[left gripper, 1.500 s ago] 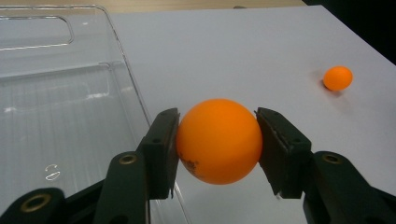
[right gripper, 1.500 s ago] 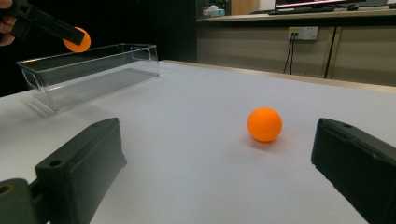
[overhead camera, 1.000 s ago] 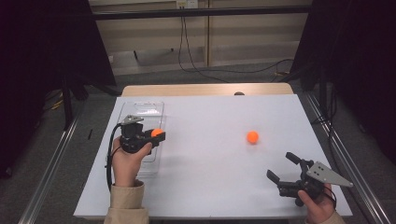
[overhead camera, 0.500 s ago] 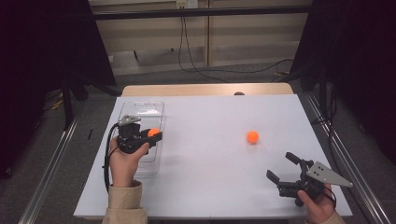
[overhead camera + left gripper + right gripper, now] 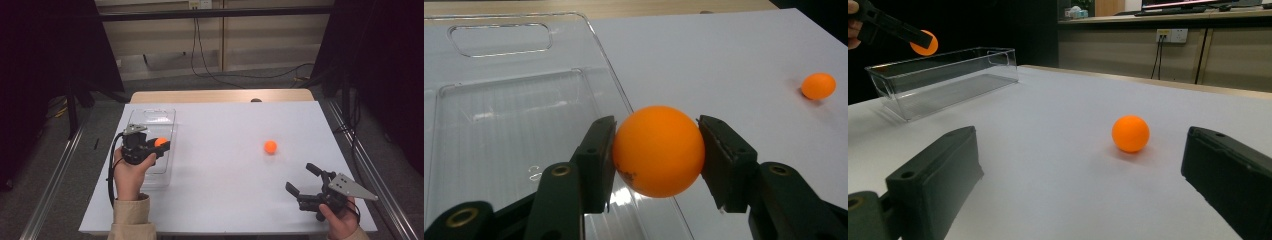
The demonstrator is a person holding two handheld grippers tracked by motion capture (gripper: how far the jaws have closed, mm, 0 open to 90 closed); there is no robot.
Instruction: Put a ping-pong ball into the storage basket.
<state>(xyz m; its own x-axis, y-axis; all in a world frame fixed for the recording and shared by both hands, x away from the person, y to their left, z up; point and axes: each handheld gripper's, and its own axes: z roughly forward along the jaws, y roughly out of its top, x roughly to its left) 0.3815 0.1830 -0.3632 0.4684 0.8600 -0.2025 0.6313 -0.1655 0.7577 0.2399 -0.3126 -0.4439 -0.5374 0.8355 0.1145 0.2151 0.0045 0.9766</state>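
Ball (image 5: 658,150): plain orange, smooth, round.

No readable text anywhere at this moment. The clear plastic bin (image 5: 514,130) carries a faint embossed mark on its floor, just left of the held orange ball (image 5: 658,150), but it is too blurred to make out. The ball itself shows a small dark smudge low on its left side, not legible as print.
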